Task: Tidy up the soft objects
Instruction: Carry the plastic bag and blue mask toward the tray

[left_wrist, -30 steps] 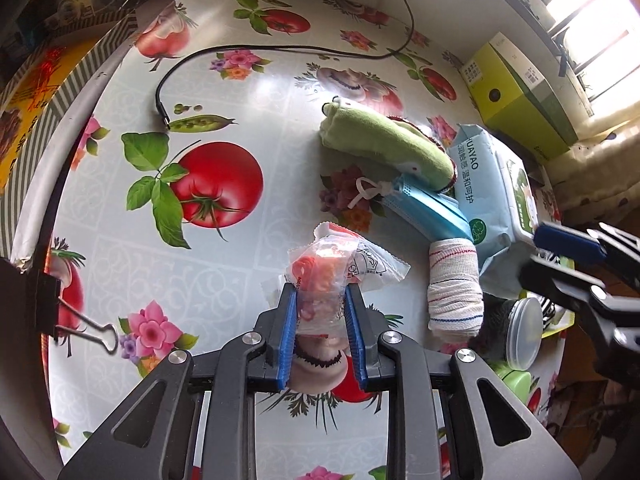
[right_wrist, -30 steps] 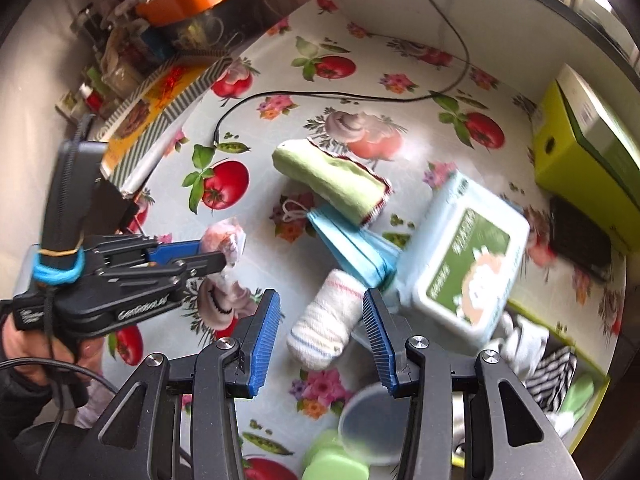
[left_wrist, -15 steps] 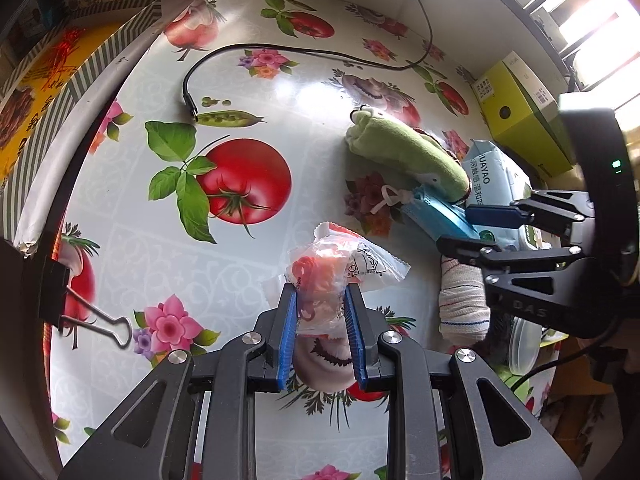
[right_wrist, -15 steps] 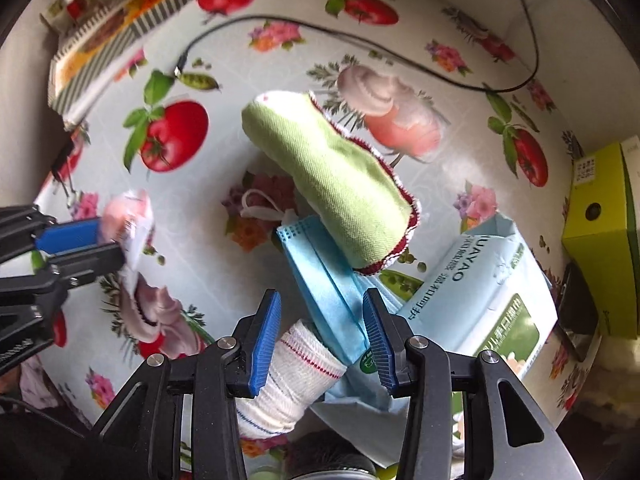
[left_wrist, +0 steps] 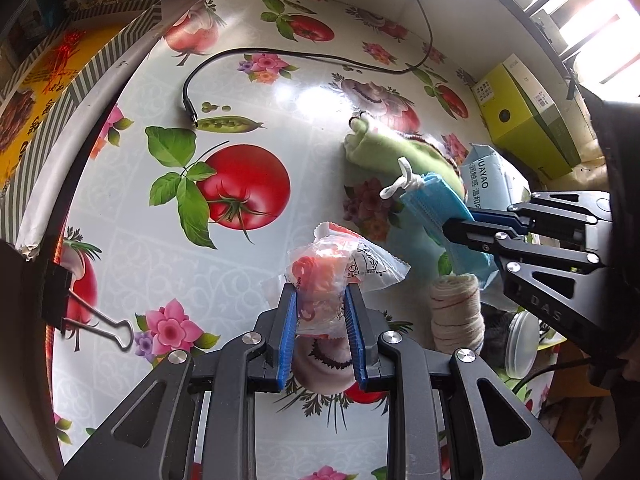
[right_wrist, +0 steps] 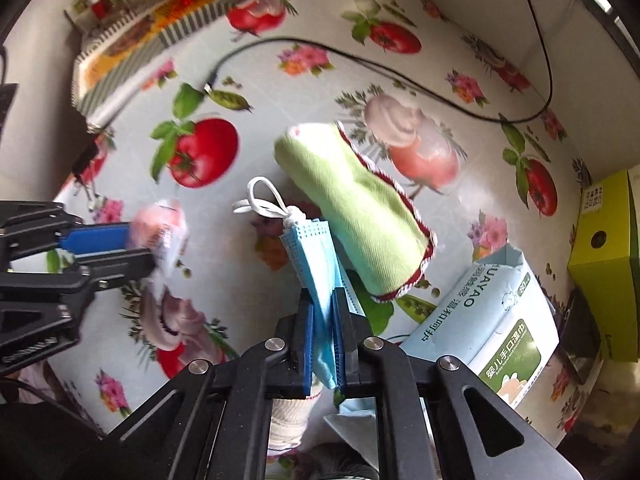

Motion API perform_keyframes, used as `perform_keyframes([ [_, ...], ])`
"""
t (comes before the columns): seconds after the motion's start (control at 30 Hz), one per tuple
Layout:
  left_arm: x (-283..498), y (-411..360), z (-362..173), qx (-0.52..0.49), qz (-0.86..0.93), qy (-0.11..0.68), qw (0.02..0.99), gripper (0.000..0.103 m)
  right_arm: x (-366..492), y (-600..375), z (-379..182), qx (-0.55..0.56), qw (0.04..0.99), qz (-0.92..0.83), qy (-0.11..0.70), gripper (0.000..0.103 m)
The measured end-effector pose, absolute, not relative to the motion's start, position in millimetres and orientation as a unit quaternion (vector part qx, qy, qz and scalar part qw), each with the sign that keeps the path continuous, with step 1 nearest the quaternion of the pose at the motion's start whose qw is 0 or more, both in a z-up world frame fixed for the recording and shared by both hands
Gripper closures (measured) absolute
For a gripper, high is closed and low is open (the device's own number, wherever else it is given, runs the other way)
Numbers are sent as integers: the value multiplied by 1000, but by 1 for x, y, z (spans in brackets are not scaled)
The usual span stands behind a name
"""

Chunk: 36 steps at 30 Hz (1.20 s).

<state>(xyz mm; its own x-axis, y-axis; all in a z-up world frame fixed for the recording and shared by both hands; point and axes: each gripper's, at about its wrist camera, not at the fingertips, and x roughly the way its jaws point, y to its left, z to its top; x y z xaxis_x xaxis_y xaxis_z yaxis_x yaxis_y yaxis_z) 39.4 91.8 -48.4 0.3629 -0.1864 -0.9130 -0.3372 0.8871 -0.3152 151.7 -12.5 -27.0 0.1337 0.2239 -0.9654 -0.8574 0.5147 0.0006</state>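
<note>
L wrist view only: black binder clip (left_wrist: 60, 304) at table's left edge, white bandage roll w/ red stripes (left_wrist: 456, 312) near-right, clear round lid (left_wrist: 520, 344) just right of it. R wrist view only: green label on the wipes pack (right_wrist: 508, 332) w/ Chinese text, cartoon figure; top of the yellow-green box (right_wrist: 604, 264) w/ a dark round hole.

L gripper (left_wrist: 322, 320): blue pads pressed onto a clear plastic packet (left_wrist: 336, 276) of pink-orange bits, held just over the tomato-print tablecloth (left_wrist: 160, 248). Packet has printed writing, too small to read. In R view it's blurred, left side (right_wrist: 160, 232).

R gripper (right_wrist: 324, 336): pads pinched together on a folded blue face mask (right_wrist: 316, 264); white ear loops (right_wrist: 260, 200) stick out the far end. Mask sits near-centre, touching the left side of the rolled green towel (right_wrist: 356, 216) w/ red-white trim. Whether mask is lifted off the table – can't tell. From L view, R gripper (left_wrist: 460, 228) comes in from the right, mask (left_wrist: 436, 208) in its tips.

Writing: wipes pack reads "UAYAO" + Chinese chars in both views (left_wrist: 488, 188); "80" near its corner. R gripper body stamped "DAS". Box (left_wrist: 528, 112) has a small white label, barcode; unreadable.

Black cable (left_wrist: 304, 56) runs across far side of table. Containers: wipes pack closed; box closed, contents hidden.
</note>
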Motion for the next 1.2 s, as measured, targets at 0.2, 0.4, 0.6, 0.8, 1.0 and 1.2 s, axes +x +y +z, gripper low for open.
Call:
perform_keyframes([
  [0.2,40,92,-37,-230,47,555,798,79,143,-24,-2,-250,709,404,522,95],
  [0.4,40,85,-20,-225,37,545,806,79,131,-48,22,-199,729,401,517,95],
  [0.6,42,66,-4,-215,14,541,813,79,120,-84,39,-138,746,390,522,95],
  [0.8,47,41,10,-195,-10,542,817,79,106,-127,52,-94,764,365,523,95],
  [1.0,50,15,24,-174,-36,542,821,79,95,-162,58,-66,780,340,522,95],
  [1.2,54,-8,34,-154,-55,544,823,79,87,-191,61,-45,792,319,518,95],
])
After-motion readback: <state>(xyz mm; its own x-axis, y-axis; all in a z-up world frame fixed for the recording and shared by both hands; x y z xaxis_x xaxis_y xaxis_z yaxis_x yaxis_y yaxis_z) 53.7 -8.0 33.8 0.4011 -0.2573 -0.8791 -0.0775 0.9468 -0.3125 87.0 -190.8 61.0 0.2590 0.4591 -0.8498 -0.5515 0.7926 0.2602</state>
